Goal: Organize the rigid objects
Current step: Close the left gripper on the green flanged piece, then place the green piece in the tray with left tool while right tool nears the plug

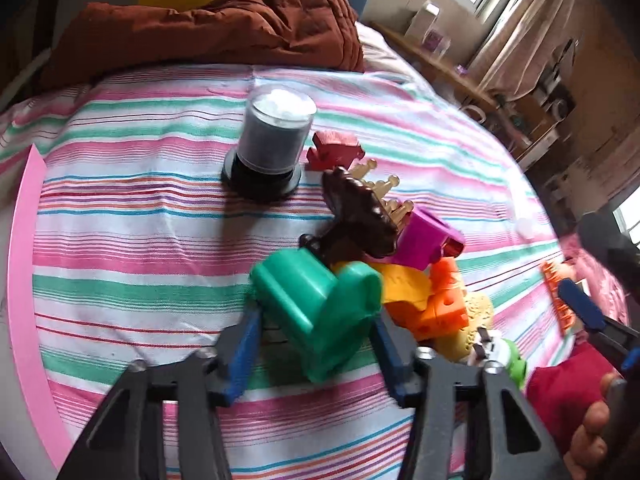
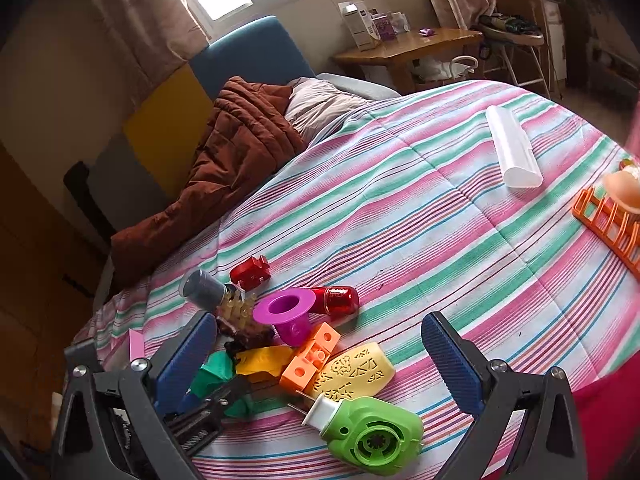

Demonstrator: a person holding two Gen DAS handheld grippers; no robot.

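The left gripper [image 1: 316, 320] sits nearest the lens, its blue pads [image 1: 244, 344] flanking a green plastic piece [image 1: 320, 316] on the bed [image 1: 120, 216]; the left wrist view shows the pads close against the piece's two sides, but whether they already press on it cannot be told — one side appears to touch, the other is partly hidden. The piece lies at the near end of a toy heap: a dark brown comb-like item [image 1: 360, 216], a magenta funnel [image 1: 424, 240], a yellow piece [image 1: 400, 284] and an orange cube block [image 1: 444, 304] crowd just behind it, some touching it. A clear canister on a black base [image 1: 268, 144] stands apart, farther up the striped cover, with a red puzzle-shaped block [image 1: 334, 150] beside it. The right gripper [image 2: 320, 352] hangs spread wide over the same heap, holding nothing, a green round gadget [image 2: 372, 436] and a yellow perforated case [image 2: 352, 372] below it. Judged step: securing the green piece for removal from the pile. To do this well, the pads should seat squarely on the flat flanks before lifting, and the lift should go straight up and toward the bed's near edge — dragging sideways risks pulling the brown item and yellow piece along. The soft cover gives little backing, so a firm closure matters.
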